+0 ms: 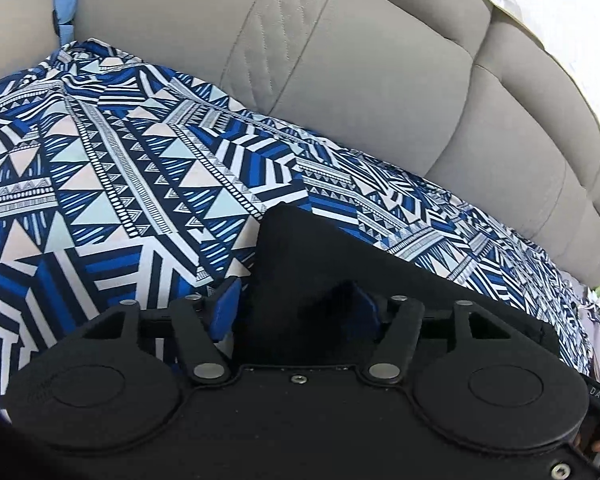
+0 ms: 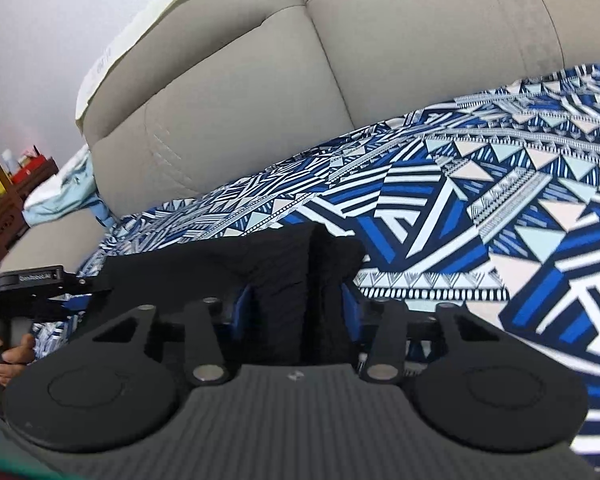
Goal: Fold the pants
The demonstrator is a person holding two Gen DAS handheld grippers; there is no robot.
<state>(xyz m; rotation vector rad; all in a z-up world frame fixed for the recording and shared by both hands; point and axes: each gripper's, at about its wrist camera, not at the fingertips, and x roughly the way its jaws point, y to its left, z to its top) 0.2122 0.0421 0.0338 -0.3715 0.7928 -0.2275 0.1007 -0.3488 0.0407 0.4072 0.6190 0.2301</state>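
Observation:
The black pants (image 1: 300, 264) are bunched between the blue pads of my left gripper (image 1: 296, 308), which is shut on them; the fabric stretches right toward the other gripper. In the right wrist view the same black pants (image 2: 296, 272) are pinched between the pads of my right gripper (image 2: 300, 312), also shut on them. Both grippers hold the pants just above a blue, white and pink geometric-patterned cloth (image 1: 120, 168), which also shows in the right wrist view (image 2: 480, 208), spread over the sofa seat. My left gripper's body (image 2: 32, 280) and the hand holding it show at the left of the right wrist view.
The grey sofa backrest (image 1: 340, 80) rises behind the patterned cloth, also in the right wrist view (image 2: 260, 100). A light blue cloth (image 2: 60, 196) lies on the sofa arm at the left. A wooden shelf with small items (image 2: 16, 184) stands beyond it.

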